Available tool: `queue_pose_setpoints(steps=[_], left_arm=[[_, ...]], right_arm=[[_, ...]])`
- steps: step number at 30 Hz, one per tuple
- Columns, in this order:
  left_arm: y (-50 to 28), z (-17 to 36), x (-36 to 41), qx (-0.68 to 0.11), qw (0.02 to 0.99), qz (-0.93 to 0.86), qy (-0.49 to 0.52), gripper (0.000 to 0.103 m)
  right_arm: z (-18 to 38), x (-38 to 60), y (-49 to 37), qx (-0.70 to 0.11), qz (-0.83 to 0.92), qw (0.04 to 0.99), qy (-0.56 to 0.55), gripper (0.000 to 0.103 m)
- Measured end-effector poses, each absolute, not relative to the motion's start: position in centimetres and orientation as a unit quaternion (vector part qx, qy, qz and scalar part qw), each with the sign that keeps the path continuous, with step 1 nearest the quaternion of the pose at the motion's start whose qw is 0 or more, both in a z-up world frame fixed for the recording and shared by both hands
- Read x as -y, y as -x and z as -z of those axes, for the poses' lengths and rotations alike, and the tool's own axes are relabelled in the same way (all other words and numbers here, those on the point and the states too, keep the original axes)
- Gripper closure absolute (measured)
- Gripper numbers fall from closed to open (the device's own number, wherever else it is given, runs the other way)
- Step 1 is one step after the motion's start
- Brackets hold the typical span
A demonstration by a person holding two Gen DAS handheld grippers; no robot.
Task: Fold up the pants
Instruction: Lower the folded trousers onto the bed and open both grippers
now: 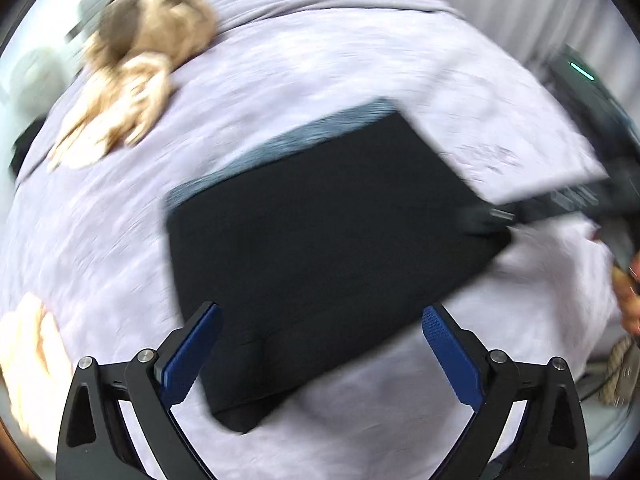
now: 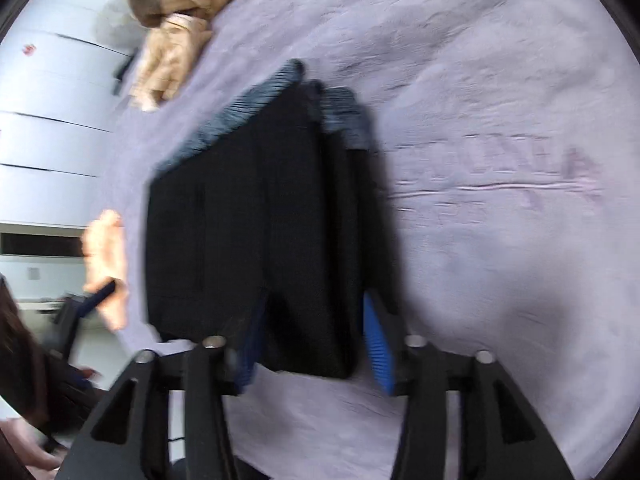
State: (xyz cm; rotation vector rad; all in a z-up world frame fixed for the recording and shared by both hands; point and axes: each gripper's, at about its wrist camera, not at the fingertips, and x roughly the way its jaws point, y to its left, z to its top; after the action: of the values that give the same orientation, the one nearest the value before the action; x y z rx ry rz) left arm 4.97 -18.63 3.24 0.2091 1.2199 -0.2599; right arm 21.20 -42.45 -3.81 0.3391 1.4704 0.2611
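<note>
Black pants (image 1: 320,240) with a grey ribbed waistband (image 1: 304,136) lie folded into a flat rectangle on a lilac bedspread (image 1: 280,60). My left gripper (image 1: 322,316) is open above the near edge of the pants, holding nothing. In the right wrist view the folded pants (image 2: 248,232) show stacked layers, the waistband (image 2: 256,100) at the far end. My right gripper (image 2: 312,320) is open, its blue pads either side of the pants' near right corner. The right gripper also shows in the left wrist view (image 1: 496,214) at the pants' right corner.
A tan and brown heap of clothes (image 1: 136,64) lies at the far left of the bed, also in the right wrist view (image 2: 176,20). Another pale garment (image 1: 28,352) sits at the near left. White drawers (image 2: 48,120) stand beyond the bed.
</note>
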Motion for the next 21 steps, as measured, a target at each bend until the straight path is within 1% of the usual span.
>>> queue_pose_setpoints(steps=[2, 3, 5, 6, 9, 11, 13, 17, 21], left_arm=[[-5.7, -3.0, 16.4, -0.579, 0.806, 0.087, -0.085, 0.003], [-6.0, -2.7, 15.4, -0.584, 0.805, 0.072, -0.076, 0.003], [-6.5, -2.1, 13.8, -0.589, 0.805, 0.052, -0.055, 0.003], [-6.6, -1.5, 13.3, -0.593, 0.803, 0.044, -0.051, 0.003], [-7.1, 2.2, 12.4, -0.632, 0.772, 0.017, -0.072, 0.003], [-6.7, 3.4, 12.1, -0.645, 0.762, 0.017, -0.052, 0.003], [-6.1, 3.4, 12.0, -0.65, 0.759, 0.019, -0.037, 0.003], [-4.9, 2.6, 11.8, -0.653, 0.756, 0.029, -0.038, 0.003], [-4.2, 1.5, 10.7, -0.652, 0.756, 0.033, -0.043, 0.003]], right_arm=[[2.7, 43.0, -20.3, -0.659, -0.107, 0.727, -0.161, 0.04], [2.1, 43.1, -20.0, -0.653, -0.104, 0.731, -0.168, 0.043], [1.0, 43.1, -19.3, -0.638, -0.107, 0.741, -0.18, 0.064], [0.7, 42.6, -19.1, -0.632, -0.112, 0.745, -0.18, 0.067], [1.0, 40.2, -19.3, -0.637, -0.114, 0.744, -0.164, 0.067], [2.4, 39.1, -19.3, -0.653, -0.099, 0.737, -0.141, 0.067], [3.9, 37.9, -19.4, -0.668, -0.08, 0.731, -0.112, 0.065], [4.5, 38.6, -18.6, -0.675, -0.065, 0.72, -0.144, 0.06], [4.1, 38.7, -17.0, -0.688, -0.049, 0.709, -0.145, 0.058]])
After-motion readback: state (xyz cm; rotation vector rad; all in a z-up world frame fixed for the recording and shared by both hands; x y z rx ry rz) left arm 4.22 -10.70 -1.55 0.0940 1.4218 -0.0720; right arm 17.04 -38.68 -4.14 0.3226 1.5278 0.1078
